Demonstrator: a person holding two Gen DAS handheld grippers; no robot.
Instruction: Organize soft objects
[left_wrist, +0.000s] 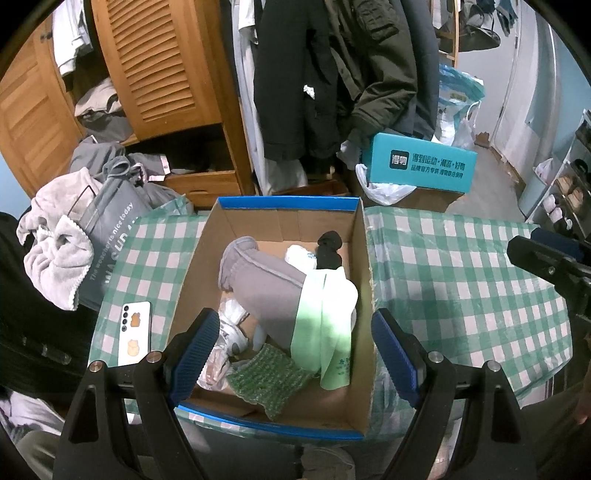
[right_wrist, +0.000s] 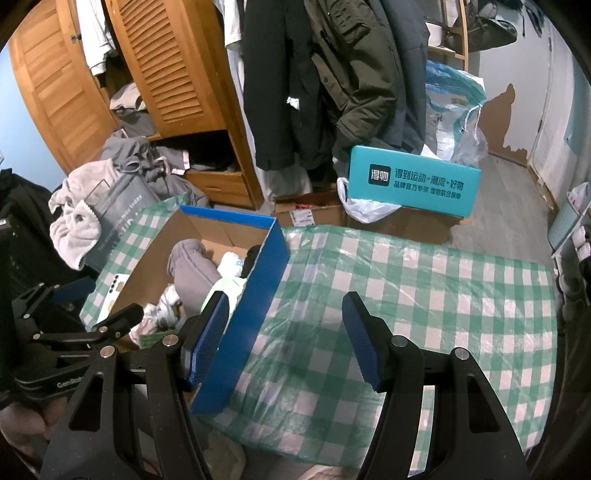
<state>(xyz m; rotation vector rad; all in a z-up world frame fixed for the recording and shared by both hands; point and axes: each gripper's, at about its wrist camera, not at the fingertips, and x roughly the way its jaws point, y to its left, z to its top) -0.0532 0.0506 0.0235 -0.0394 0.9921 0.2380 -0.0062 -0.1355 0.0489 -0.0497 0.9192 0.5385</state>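
Overhead, left tool (left_wrist: 291, 354) open above box (left_wrist: 364, 254), right tool (right_wrist: 284, 339) open, empty.

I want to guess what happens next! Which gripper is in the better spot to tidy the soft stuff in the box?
Probably the left gripper: it hangs open right over the cardboard box, above the grey garment. The right gripper is open over bare checked tablecloth beside the box.

I read "The weather is nice today" on the grey tote bag (left_wrist: 110, 229). The teal box (right_wrist: 413, 181) carries a 得物 logo and Chinese lines. The left hand-held gripper (right_wrist: 122, 325) body reads "GenRob", cut off.
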